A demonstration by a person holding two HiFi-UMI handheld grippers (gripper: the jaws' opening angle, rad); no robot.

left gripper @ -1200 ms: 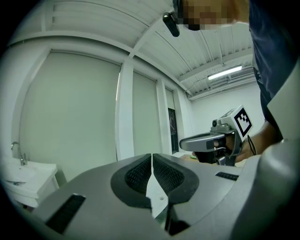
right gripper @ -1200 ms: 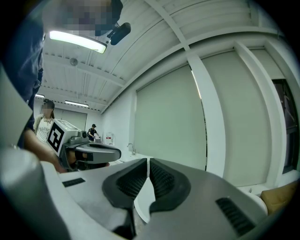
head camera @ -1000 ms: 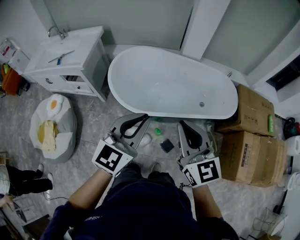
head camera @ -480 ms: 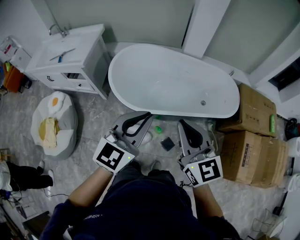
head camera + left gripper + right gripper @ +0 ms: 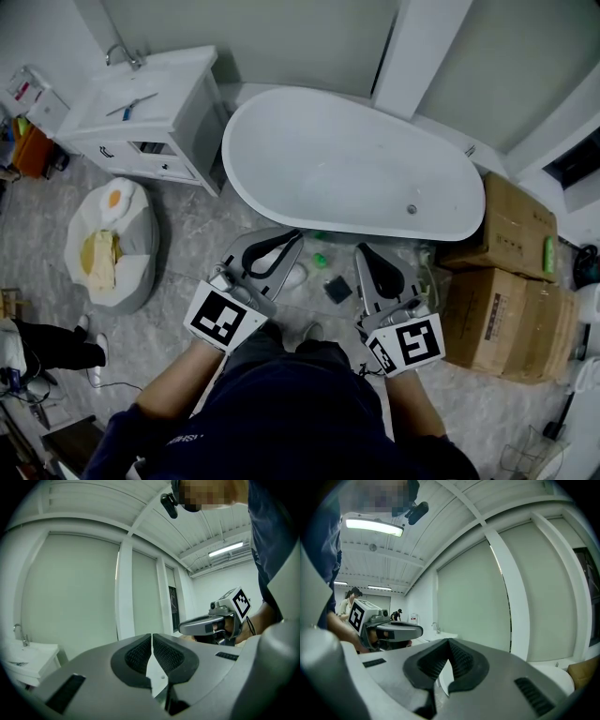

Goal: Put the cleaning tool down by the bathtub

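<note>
The white bathtub [image 5: 356, 178] lies across the middle of the head view. On the floor against its near side lie a dark square pad [image 5: 337, 289], a small green object [image 5: 320, 260] and a white object [image 5: 293, 276]. Which of them is the cleaning tool I cannot tell. My left gripper [image 5: 296, 232] hangs over the white object, jaws together and empty [image 5: 152, 634]. My right gripper [image 5: 360, 247] is just right of the dark pad, also shut with nothing in it [image 5: 449, 640]. Both point roughly level toward the tub.
A white vanity with a sink [image 5: 150, 103] stands left of the tub, and a cushion with an egg print [image 5: 111, 244] lies in front of it. Cardboard boxes [image 5: 506, 281] are stacked at the right. A white column [image 5: 417, 47] rises behind the tub. Another person's legs [image 5: 47, 342] are at the far left.
The head view has drifted slightly, so the tub and vanity sit a bit further right. Both grippers keep their places and stay shut.
</note>
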